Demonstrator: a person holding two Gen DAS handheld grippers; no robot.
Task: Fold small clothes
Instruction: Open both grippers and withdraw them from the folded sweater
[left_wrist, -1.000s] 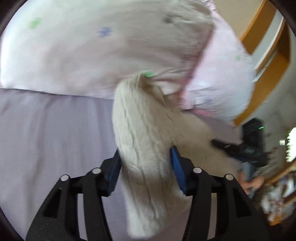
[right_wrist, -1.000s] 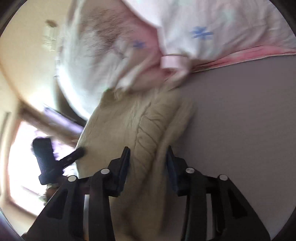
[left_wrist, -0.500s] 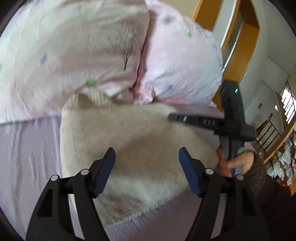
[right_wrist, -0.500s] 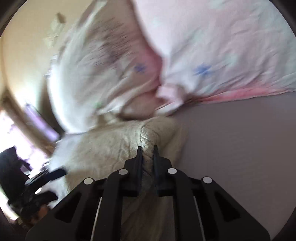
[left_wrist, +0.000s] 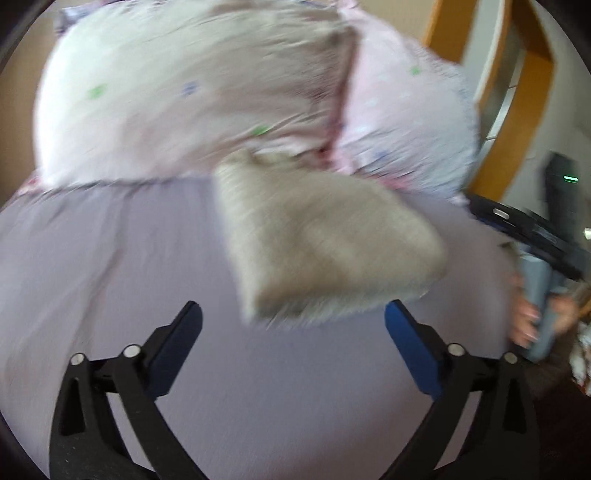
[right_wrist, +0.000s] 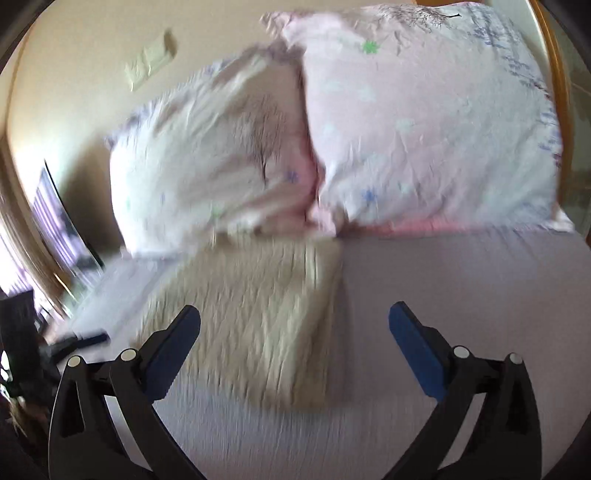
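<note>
The left claw (left_wrist: 293, 317) gapes empty before a folded cream knit garment (left_wrist: 325, 240) lying on the lilac-sheeted bed (left_wrist: 110, 258).

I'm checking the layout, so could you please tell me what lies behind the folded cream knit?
Two pink patterned pillows stand directly behind the cream knit, which lies on the lilac sheet. Whatever sits beneath the knit is covered.

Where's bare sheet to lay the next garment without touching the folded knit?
Bare sheet lies to the right of the folded cream knit, below the pink pillow. Another strip lies left of the knit, under the white pillow. It is crowded where the knit meets the pillows.
</note>
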